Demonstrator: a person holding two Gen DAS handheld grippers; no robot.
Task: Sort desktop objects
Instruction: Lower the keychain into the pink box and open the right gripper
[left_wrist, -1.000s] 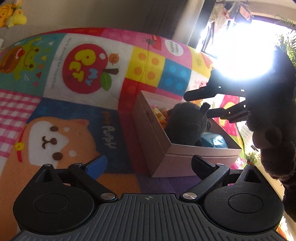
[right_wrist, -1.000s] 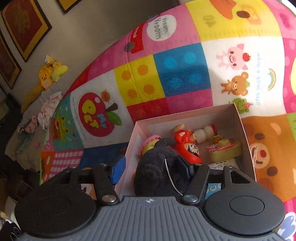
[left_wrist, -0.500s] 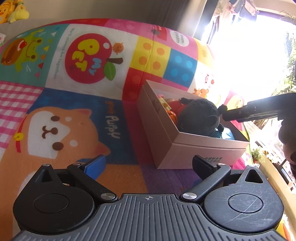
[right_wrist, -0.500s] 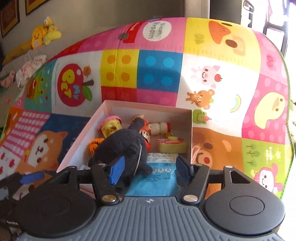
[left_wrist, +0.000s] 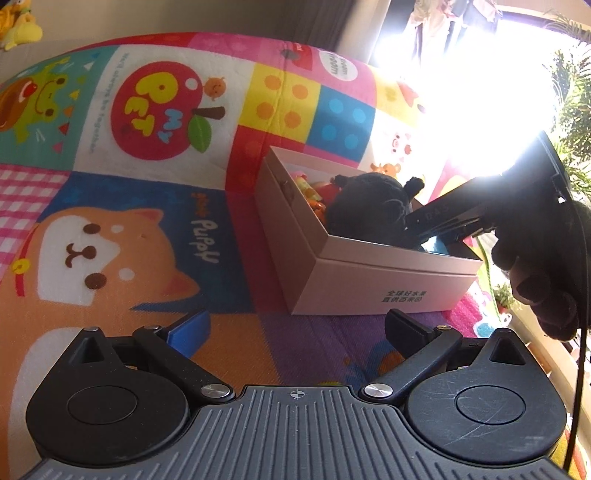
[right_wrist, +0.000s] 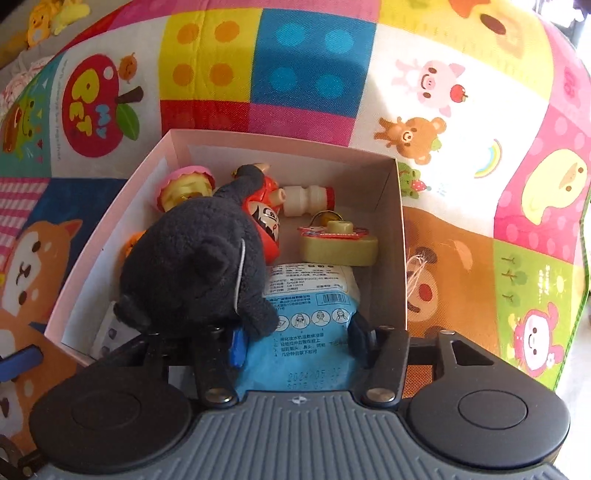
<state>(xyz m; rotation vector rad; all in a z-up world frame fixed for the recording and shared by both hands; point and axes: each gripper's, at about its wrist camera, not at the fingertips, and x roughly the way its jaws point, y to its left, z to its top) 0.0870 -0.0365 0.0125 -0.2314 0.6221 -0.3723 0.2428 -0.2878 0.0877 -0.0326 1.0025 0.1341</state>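
Colourful cartoon play mat (right_wrist: 306, 70) carries a pink cardboard box (right_wrist: 391, 236). Right gripper (right_wrist: 295, 341) at six o'clock closes around a blue sachet (right_wrist: 310, 332), beside the black plush toy (right_wrist: 192, 266); it should avoid pinching plush. Left gripper (left_wrist: 295, 325) gapes, empty.

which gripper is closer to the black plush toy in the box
Right. The right gripper is down inside the box, jaws closing over the blue packet right beside the black plush toy. The left gripper hovers over the mat, outside the box.
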